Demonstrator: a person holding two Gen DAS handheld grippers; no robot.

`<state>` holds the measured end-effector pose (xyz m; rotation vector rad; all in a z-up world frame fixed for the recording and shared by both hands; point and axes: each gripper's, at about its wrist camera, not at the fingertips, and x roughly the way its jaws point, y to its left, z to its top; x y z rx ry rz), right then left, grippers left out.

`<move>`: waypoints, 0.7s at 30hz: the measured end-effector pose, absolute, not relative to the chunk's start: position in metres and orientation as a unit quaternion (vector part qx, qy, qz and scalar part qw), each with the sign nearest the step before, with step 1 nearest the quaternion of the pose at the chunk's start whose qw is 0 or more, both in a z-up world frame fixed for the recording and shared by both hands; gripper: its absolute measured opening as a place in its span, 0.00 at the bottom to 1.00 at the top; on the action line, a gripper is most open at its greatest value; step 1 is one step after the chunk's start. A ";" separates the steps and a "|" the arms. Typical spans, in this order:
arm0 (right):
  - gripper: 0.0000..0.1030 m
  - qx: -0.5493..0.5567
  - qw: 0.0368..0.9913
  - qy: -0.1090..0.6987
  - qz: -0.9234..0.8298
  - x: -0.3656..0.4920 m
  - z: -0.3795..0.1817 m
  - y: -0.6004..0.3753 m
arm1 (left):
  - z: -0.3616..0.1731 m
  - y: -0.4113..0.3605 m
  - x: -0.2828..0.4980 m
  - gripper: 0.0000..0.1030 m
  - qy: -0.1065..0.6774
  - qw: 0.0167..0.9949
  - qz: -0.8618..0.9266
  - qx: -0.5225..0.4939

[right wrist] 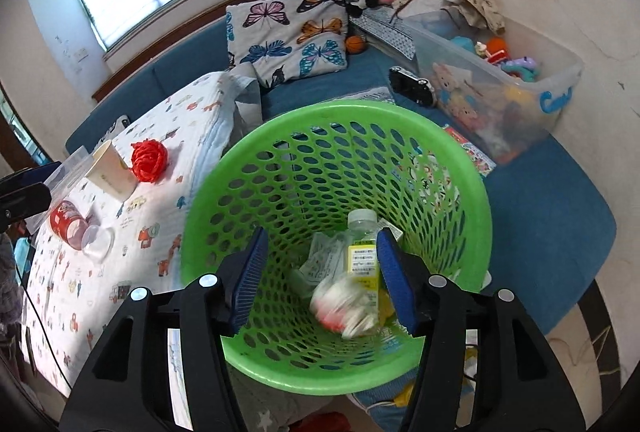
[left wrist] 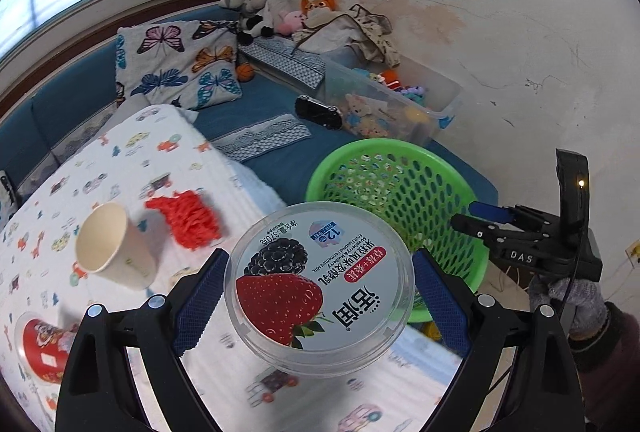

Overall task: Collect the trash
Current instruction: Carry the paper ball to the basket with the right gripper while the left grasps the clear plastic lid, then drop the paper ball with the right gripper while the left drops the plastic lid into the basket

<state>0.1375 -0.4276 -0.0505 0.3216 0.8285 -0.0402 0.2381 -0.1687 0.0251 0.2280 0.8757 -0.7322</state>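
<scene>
Round plastic yogurt tub (left wrist: 320, 288) between left gripper (left wrist: 320, 296) jaws; right gripper (right wrist: 320, 272) jaws wide over perforated green basket (right wrist: 460, 168).

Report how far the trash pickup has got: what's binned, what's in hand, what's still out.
Binned: a plastic bottle and wrappers lie in the green basket, and a blurred item is below the open right gripper. In hand: the left gripper is shut on the yogurt tub. Left on the table: paper cup, red net, red-labelled cup.
</scene>
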 end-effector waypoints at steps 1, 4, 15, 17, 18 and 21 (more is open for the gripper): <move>0.56 0.156 0.903 0.400 -0.020 0.136 -0.050 -0.429 | 0.024 -0.174 0.238 0.86 0.414 0.834 -0.347 0.109; 0.59 0.161 0.903 0.398 -0.021 0.130 -0.049 -0.434 | 0.019 -0.191 0.239 0.86 0.420 0.829 -0.353 0.109; 0.69 0.161 0.910 0.383 -0.019 0.105 -0.038 -0.439 | -0.005 -0.245 0.239 0.86 0.446 0.808 -0.369 0.112; 0.70 0.162 0.910 0.380 -0.018 0.102 -0.036 -0.440 | -0.011 -0.253 0.239 0.86 0.452 0.804 -0.370 0.112; 0.70 0.163 0.911 0.379 -0.018 0.100 -0.036 -0.440 | -0.012 -0.256 0.239 0.86 0.454 0.803 -0.370 0.112; 0.71 0.166 0.911 0.376 -0.020 0.094 -0.035 -0.441 | -0.019 -0.265 0.243 0.86 0.462 0.798 -0.371 0.106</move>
